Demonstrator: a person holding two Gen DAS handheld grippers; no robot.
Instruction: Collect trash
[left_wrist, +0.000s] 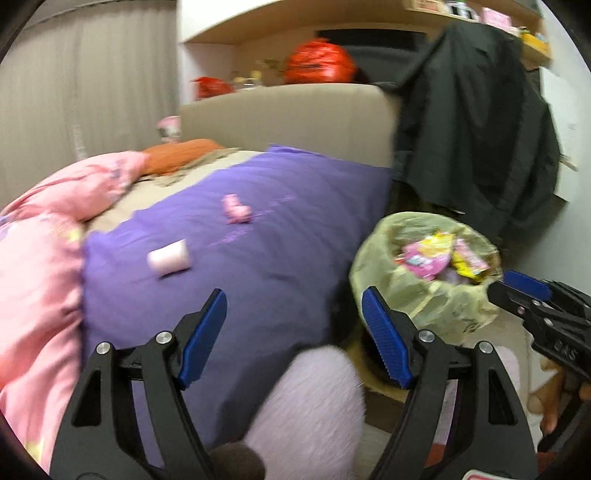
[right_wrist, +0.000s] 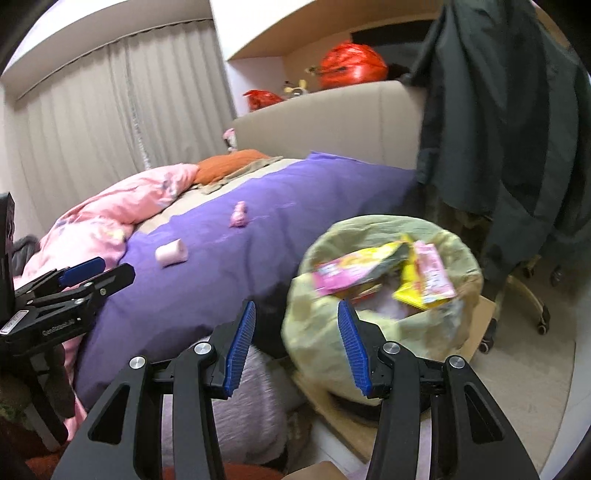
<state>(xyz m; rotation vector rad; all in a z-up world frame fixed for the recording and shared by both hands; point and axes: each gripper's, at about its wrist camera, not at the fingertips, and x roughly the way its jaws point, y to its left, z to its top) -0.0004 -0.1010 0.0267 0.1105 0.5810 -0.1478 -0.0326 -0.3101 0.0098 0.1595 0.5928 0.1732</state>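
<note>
A trash bin lined with a pale green bag (left_wrist: 443, 306) (right_wrist: 325, 332) stands on the floor beside the bed, filled with pink and yellow wrappers (left_wrist: 439, 258) (right_wrist: 417, 280). On the purple blanket (left_wrist: 258, 240) (right_wrist: 207, 266) lie a pale pink cup on its side (left_wrist: 168, 258) (right_wrist: 170, 252) and a crumpled pink scrap (left_wrist: 236, 209) (right_wrist: 238, 215). My left gripper (left_wrist: 293, 306) is open and empty over the blanket's edge, left of the bin. My right gripper (right_wrist: 296, 315) is open and empty at the bin's near rim. Each gripper shows in the other's view (left_wrist: 524, 291) (right_wrist: 92, 273).
A pink quilt (left_wrist: 40, 258) (right_wrist: 103, 214) is bunched at the left of the bed. A dark jacket (left_wrist: 476, 129) (right_wrist: 502, 129) hangs over a wheeled chair at right. The beige headboard (left_wrist: 288, 118) (right_wrist: 332, 122) has red bags behind it. A fuzzy lilac knee (left_wrist: 314, 406) sits below.
</note>
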